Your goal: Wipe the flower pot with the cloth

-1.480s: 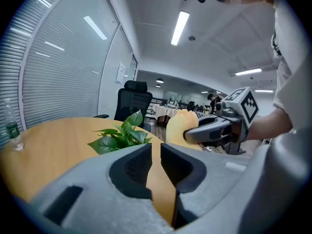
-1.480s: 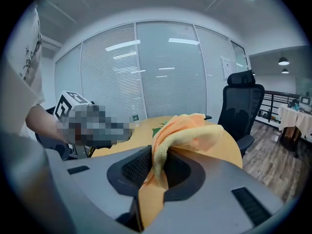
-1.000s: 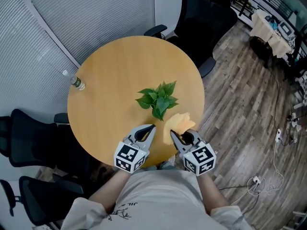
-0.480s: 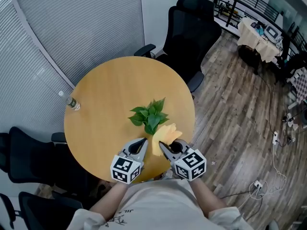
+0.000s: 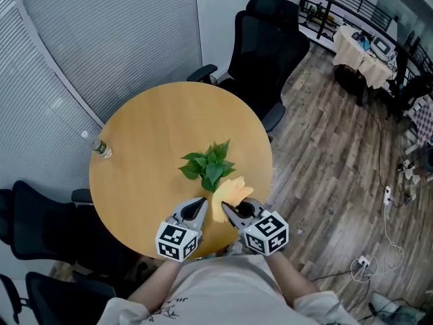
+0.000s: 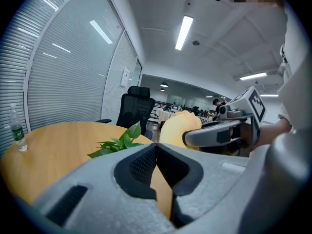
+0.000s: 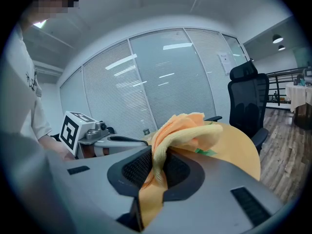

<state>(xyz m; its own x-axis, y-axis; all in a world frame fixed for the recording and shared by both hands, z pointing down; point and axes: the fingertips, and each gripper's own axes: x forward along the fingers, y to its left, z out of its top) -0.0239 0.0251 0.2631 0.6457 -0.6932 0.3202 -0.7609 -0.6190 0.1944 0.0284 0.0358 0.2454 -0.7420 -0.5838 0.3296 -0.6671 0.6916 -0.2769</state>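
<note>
Cloth [image 5: 233, 189] stays clamped in our right gripper [image 5: 228, 207] just beside the plant [image 5: 206, 166]; our left gripper [image 5: 201, 200] stays closed, empty; wiping hasn't begun.

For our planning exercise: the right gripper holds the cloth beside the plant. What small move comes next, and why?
Probably ease the right gripper forward and lower toward the plant: its jaws clamp the yellow cloth beside the leaves, with the pot hidden.

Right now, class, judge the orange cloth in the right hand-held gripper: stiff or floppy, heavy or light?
Probably floppy: the cloth folds and droops over the shut jaws of the right hand-held gripper. Likely light: a pinch on one edge holds up the bundle. Fluffy-looking, so unlikely to slip.
</note>
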